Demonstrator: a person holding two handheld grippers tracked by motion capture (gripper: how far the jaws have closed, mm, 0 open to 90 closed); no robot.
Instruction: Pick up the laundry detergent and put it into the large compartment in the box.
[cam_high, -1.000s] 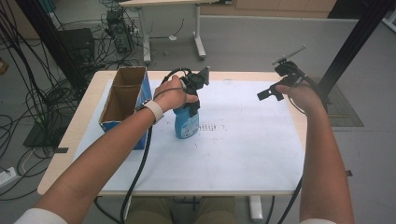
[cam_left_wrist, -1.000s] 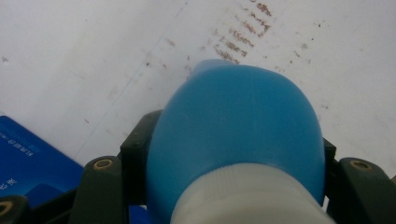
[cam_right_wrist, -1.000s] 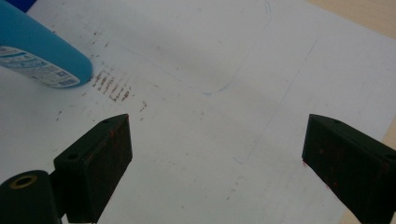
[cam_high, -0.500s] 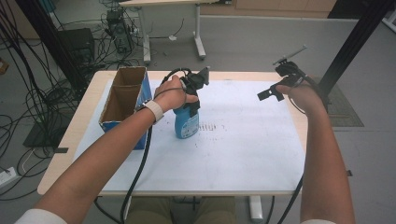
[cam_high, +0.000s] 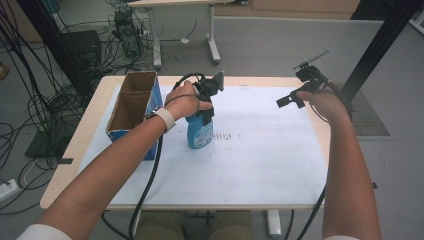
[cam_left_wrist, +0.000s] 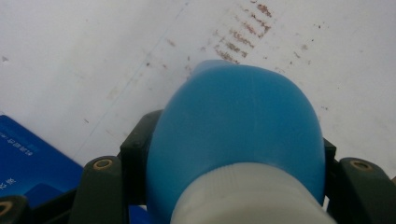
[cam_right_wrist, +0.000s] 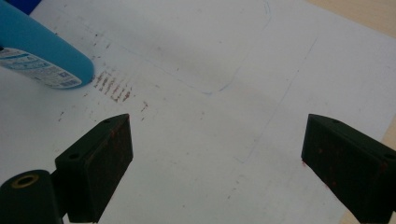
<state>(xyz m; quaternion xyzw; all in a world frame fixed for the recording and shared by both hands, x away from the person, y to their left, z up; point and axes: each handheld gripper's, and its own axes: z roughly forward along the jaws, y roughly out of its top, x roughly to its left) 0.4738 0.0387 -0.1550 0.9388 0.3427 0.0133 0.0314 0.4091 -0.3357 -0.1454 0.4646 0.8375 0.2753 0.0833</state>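
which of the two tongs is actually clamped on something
The left tongs: shut on the blue bottle near its white cap, beside the cardboard box. The right tongs hang wide open over the white sheet, holding nothing.

Table, light wood: white sheet (brown-smudged) across top; blue bottle upright on sheet; open blue carton at left.

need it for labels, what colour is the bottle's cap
White, on a blue bottle; the cap shows best in the left gripper view.

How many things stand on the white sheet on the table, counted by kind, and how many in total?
Bottle, blue, held by the left gripper: 1
Cardboard box, open: 1
Total: 2
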